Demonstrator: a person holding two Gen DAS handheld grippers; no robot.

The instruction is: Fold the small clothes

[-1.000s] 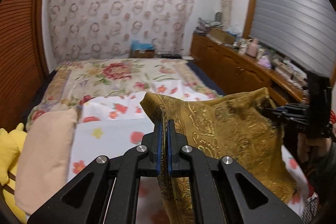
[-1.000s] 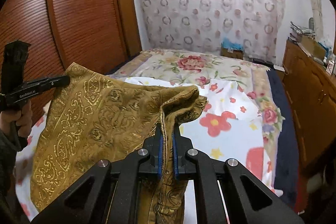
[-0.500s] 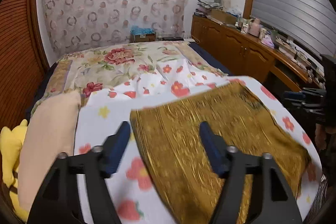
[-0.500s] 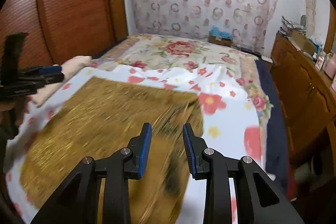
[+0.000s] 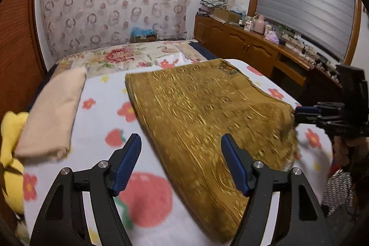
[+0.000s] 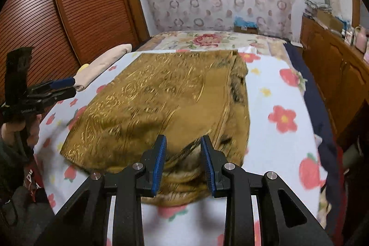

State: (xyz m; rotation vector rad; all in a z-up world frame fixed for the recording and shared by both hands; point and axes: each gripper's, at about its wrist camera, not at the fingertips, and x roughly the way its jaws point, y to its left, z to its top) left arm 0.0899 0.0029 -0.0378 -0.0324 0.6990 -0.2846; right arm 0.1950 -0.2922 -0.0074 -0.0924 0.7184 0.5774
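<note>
We look along two hand-held tongs over a bed covered with a white blanket printed with red flowers and strawberries. A gold patterned cloth lies spread out flat on the blanket, near the foot of the bed, its woven ornament shining in places.

In the left wrist view, the left gripper is spread wide, its blue pads holding nothing; the near left edge of the gold cloth shows between the two fingers, below them. To the left of the cloth lies a folded peach-coloured cloth, and beside that, at the edge of the bed, something yellow and soft.

In the right wrist view, the right gripper is also parted, less widely, with the bunched near corner of the gold cloth just beyond its blue pads. Whether the pads touch the fabric we cannot tell. The right side of the cloth is rumpled into folds here, while the rest lies smooth.

Each view shows the other tong at the far side of the cloth, held by a hand.

Around the bed we see a wooden louvred wardrobe, a curtain with ring patterns, and a long wooden cabinet crowded with small items beneath a shuttered window.
</note>
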